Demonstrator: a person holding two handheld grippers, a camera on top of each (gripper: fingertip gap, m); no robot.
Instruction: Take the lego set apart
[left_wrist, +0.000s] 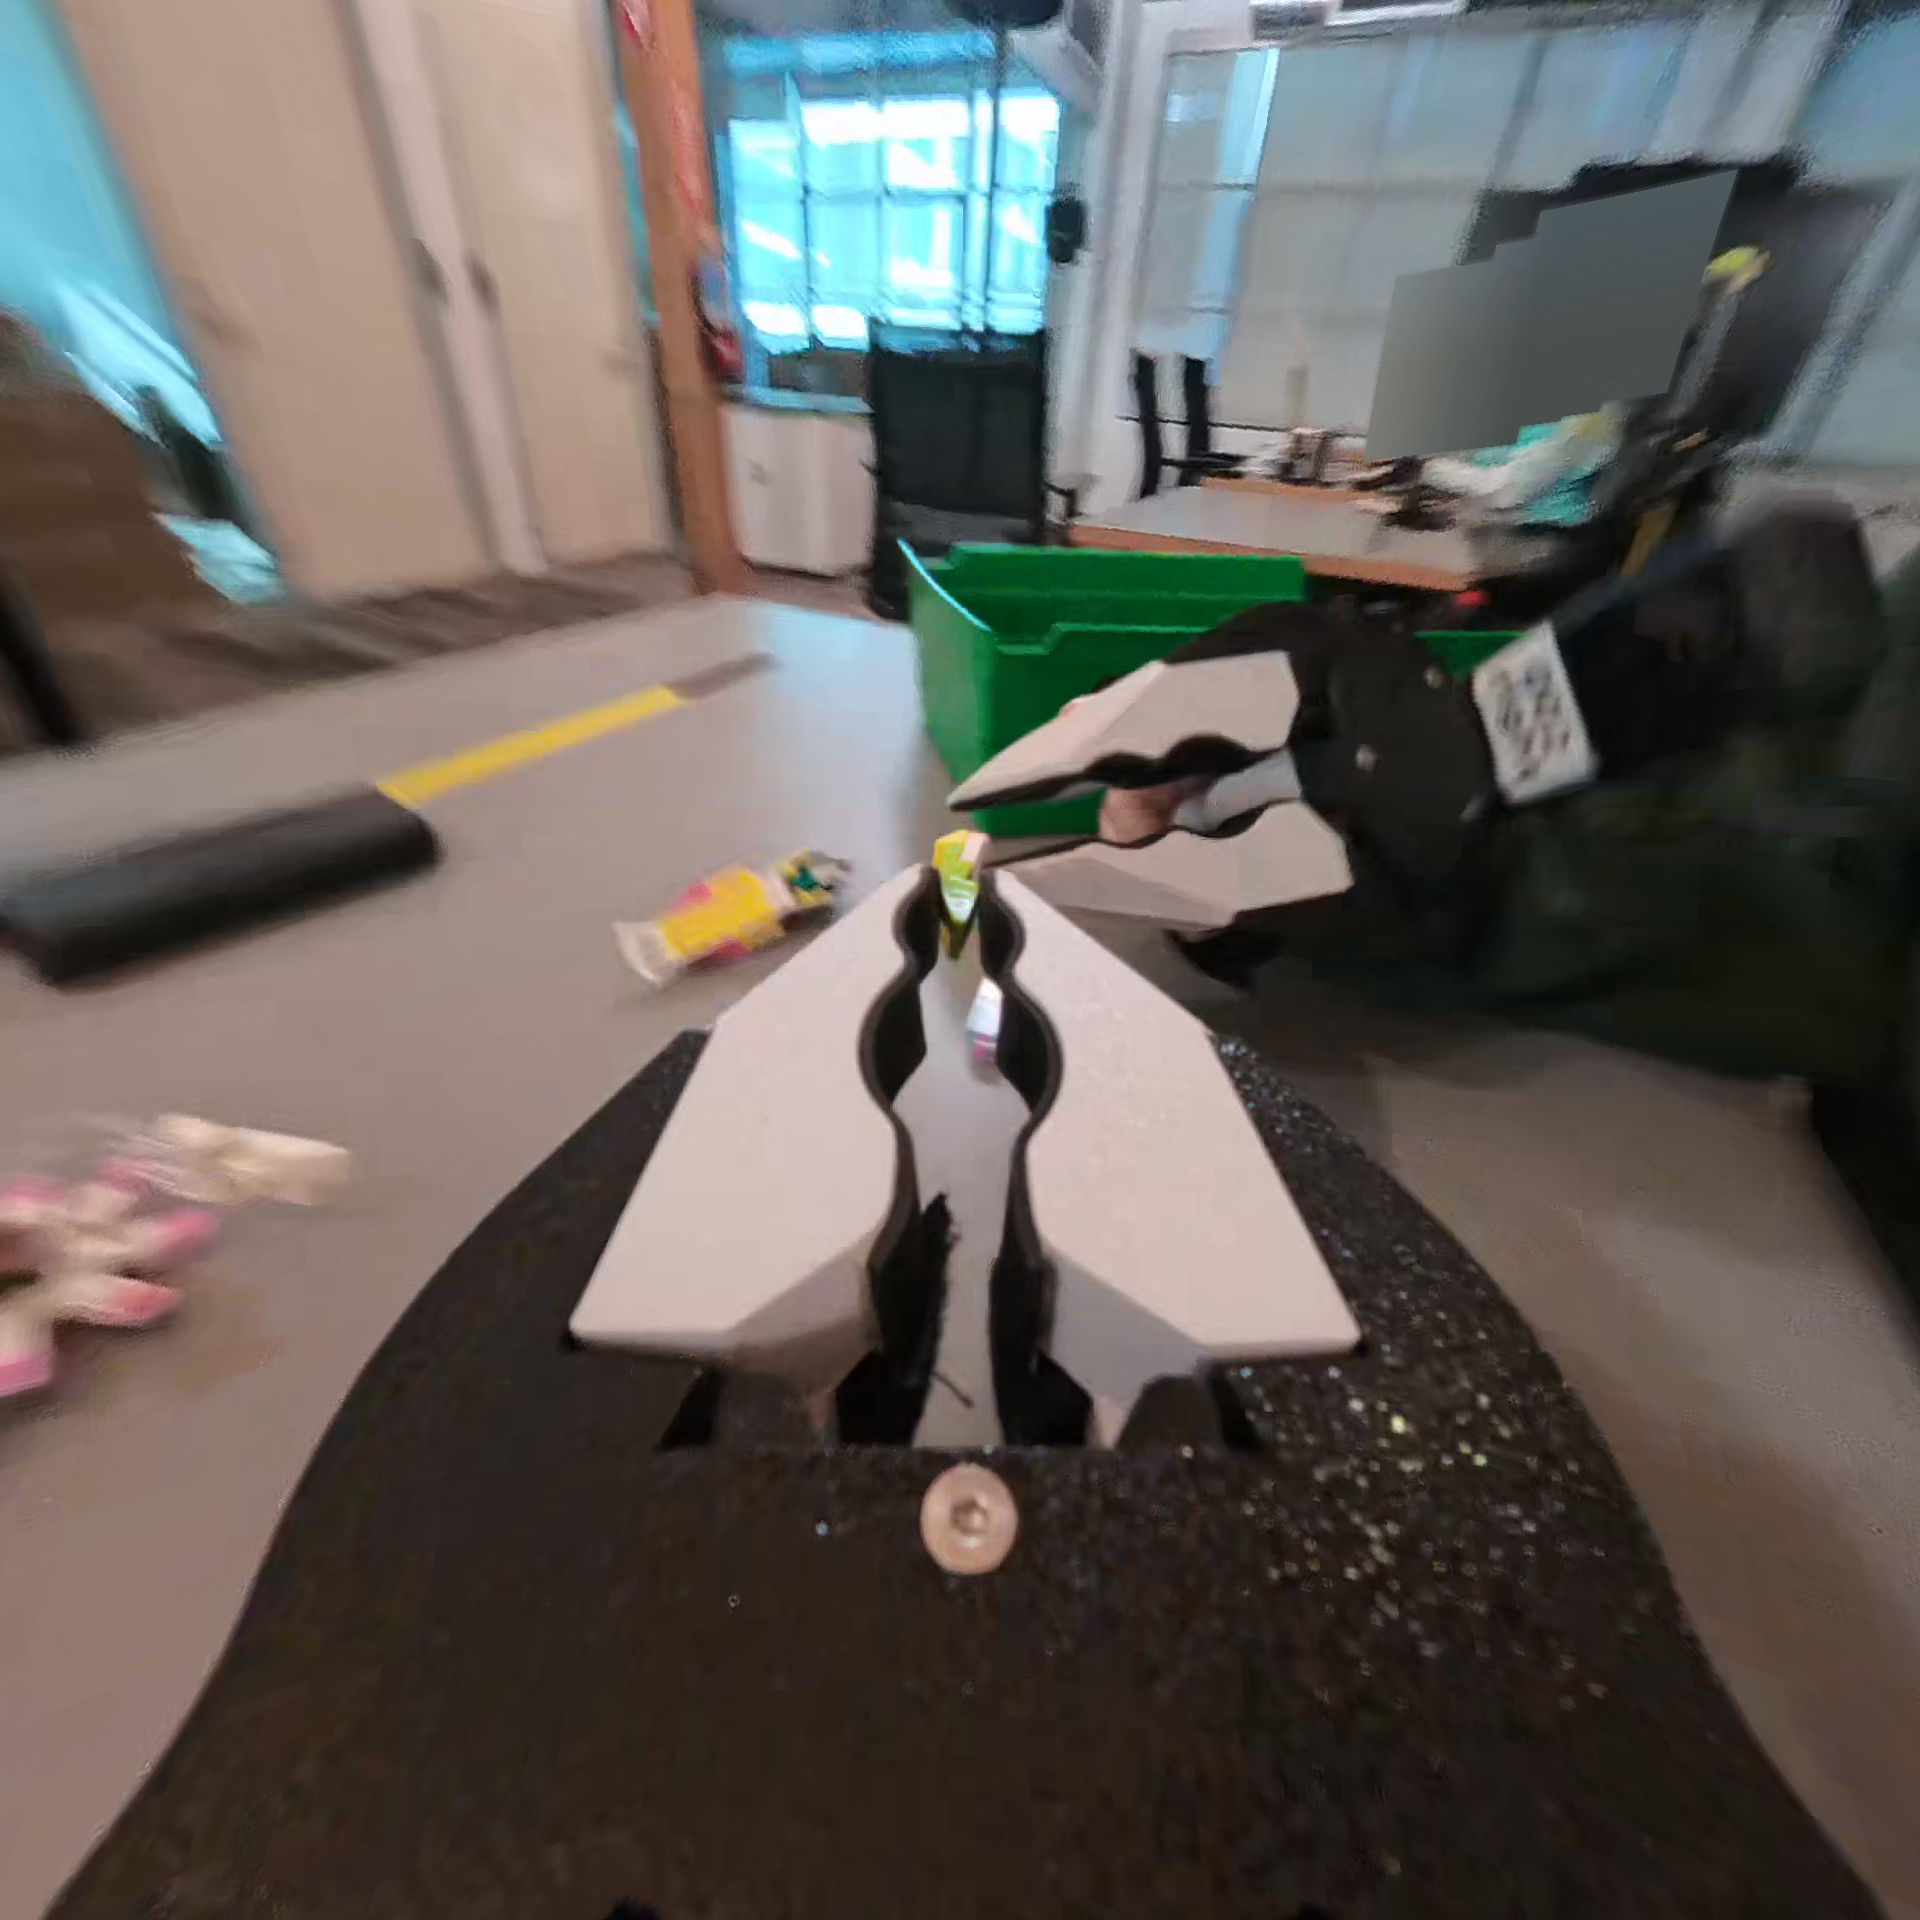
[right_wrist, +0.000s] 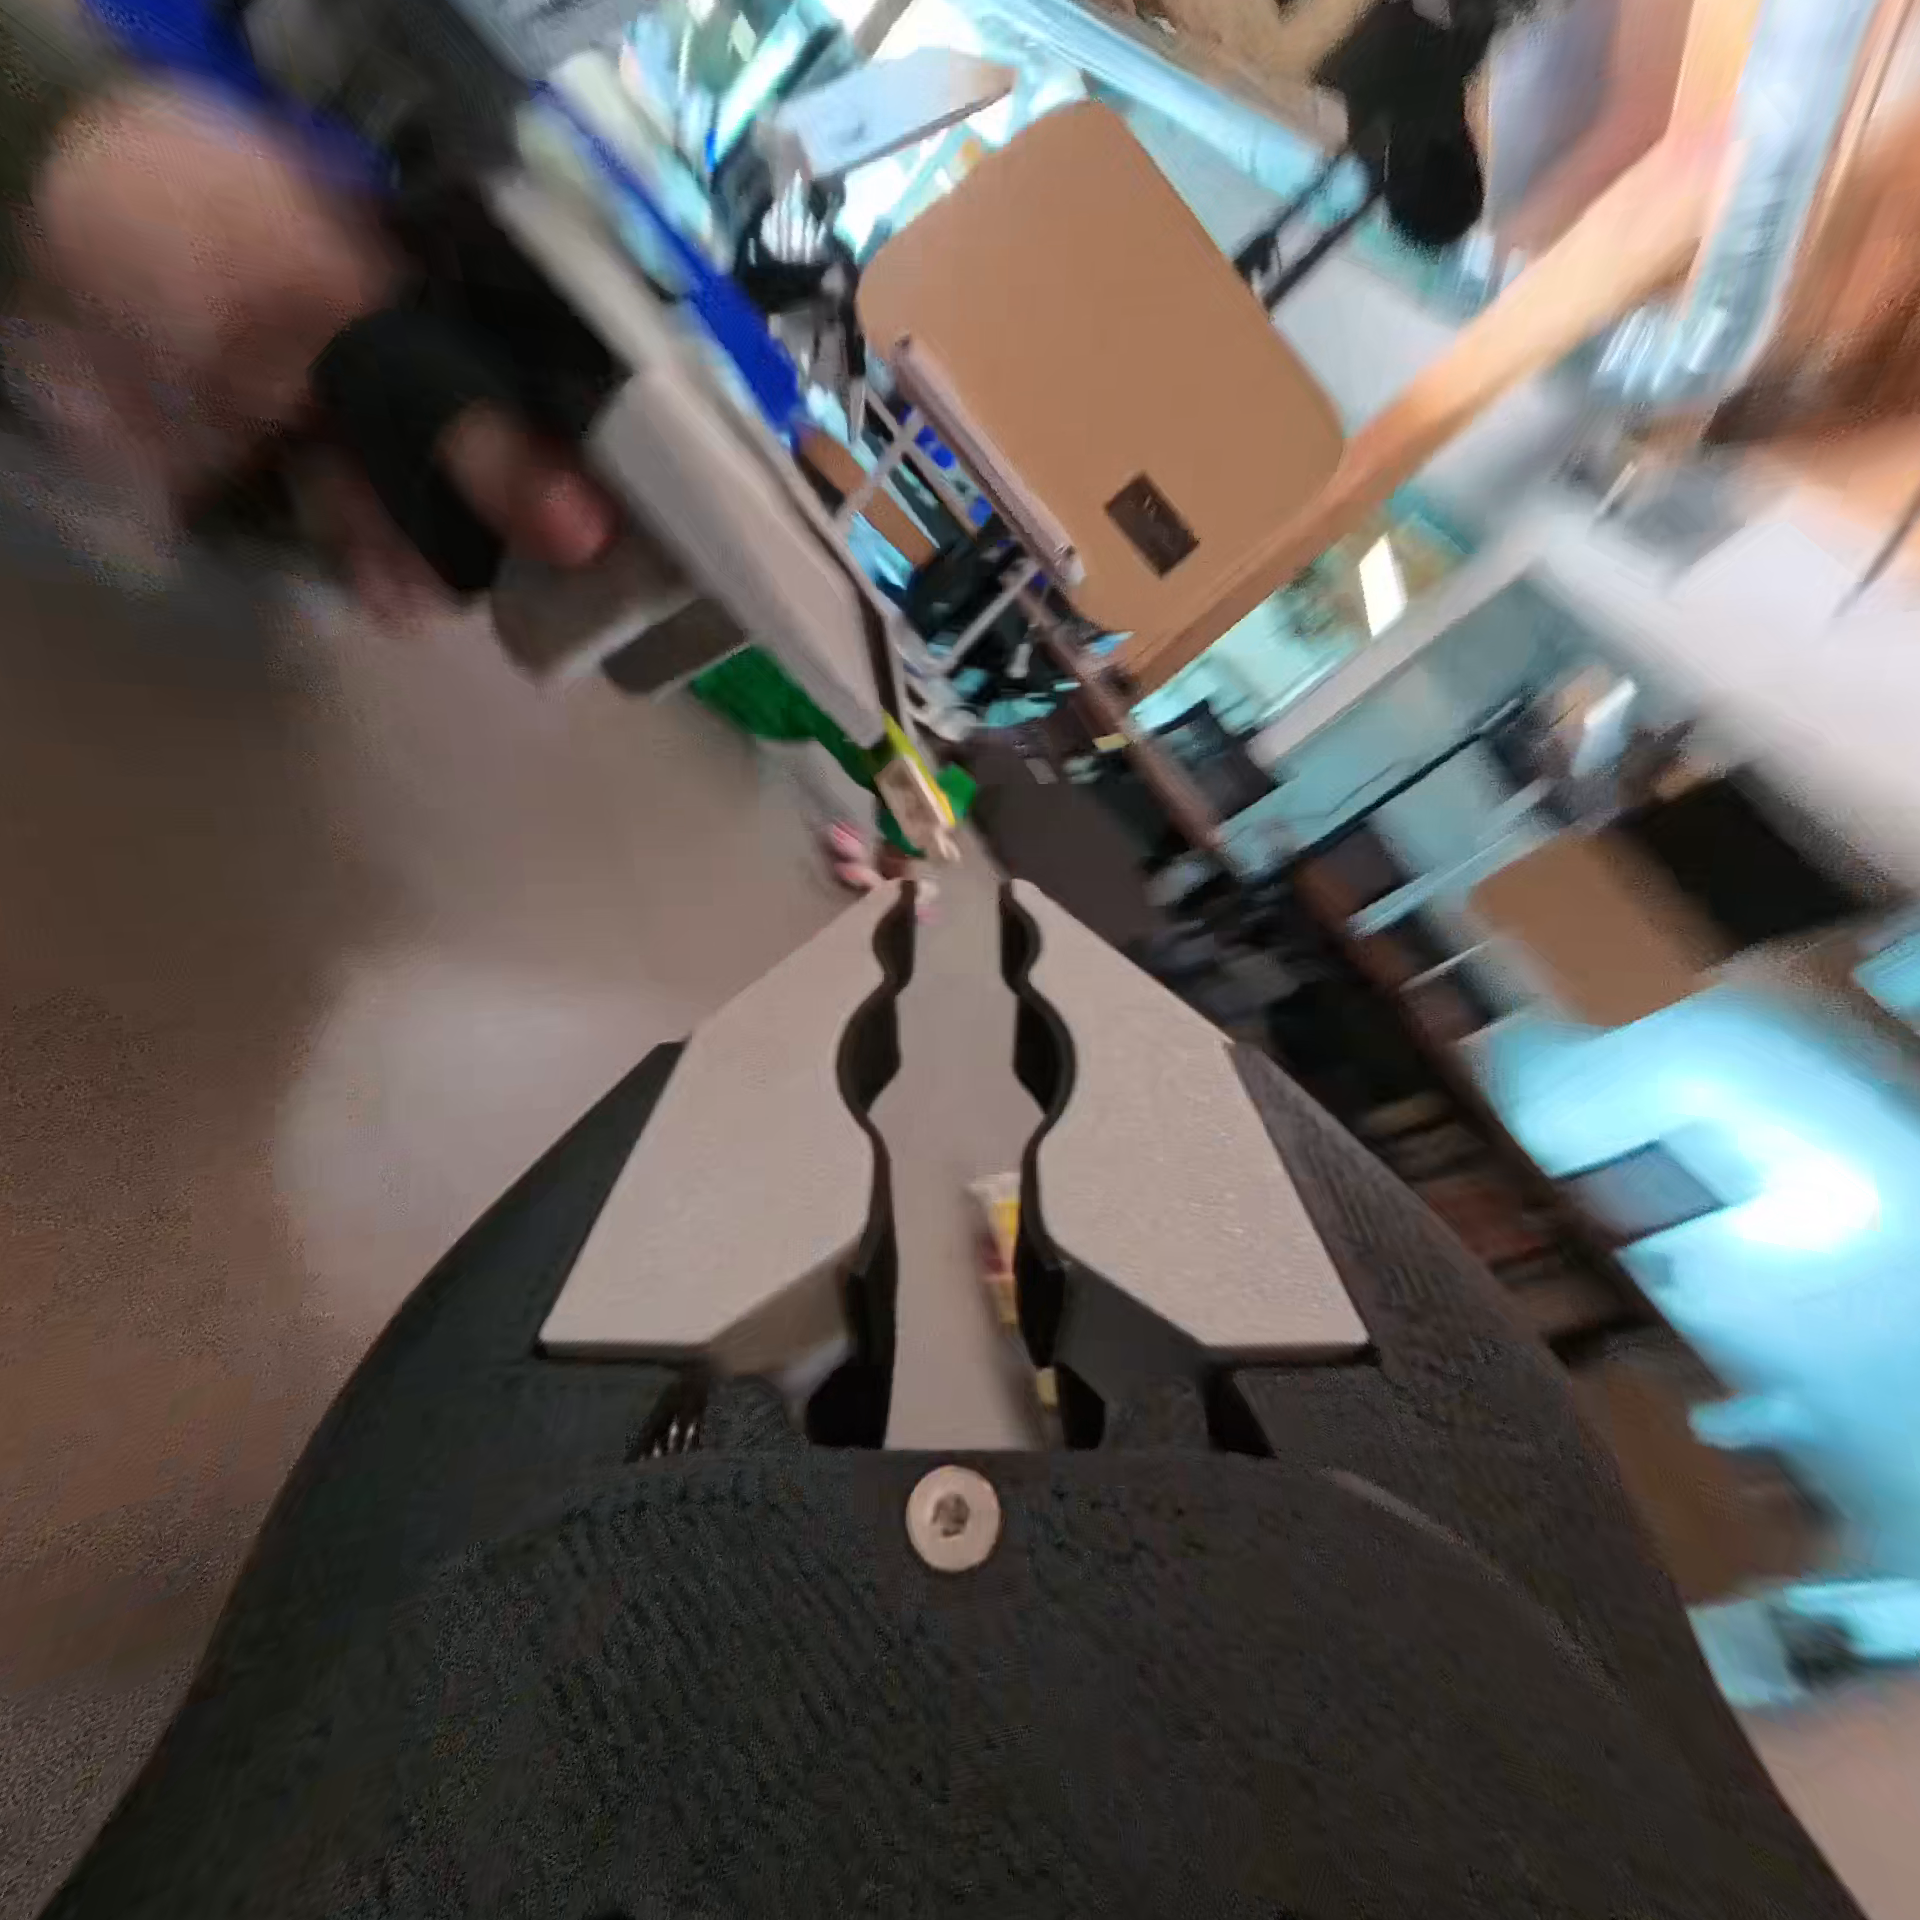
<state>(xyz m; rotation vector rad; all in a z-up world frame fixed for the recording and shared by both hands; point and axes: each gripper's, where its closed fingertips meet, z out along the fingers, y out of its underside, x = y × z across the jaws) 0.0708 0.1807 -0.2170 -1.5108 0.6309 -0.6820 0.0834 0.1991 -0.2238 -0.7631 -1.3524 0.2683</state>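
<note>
Left claw pinches a yellow-green brick (right claw parted, empty) above bare tabletop.

Pink-white pieces at left edge blurred, cut off. Small brick half hidden between jaws. Right wrist view motion-smeared; hand indistinct.

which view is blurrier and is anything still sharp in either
Right wrist view is blurrier: the room smears diagonally and the hand on the left gripper is soft, only the right gripper stays fairly crisp. Left wrist view: left gripper and its yellow-green lego piece read clearly, while the pink bricks at the edge smear.
</note>
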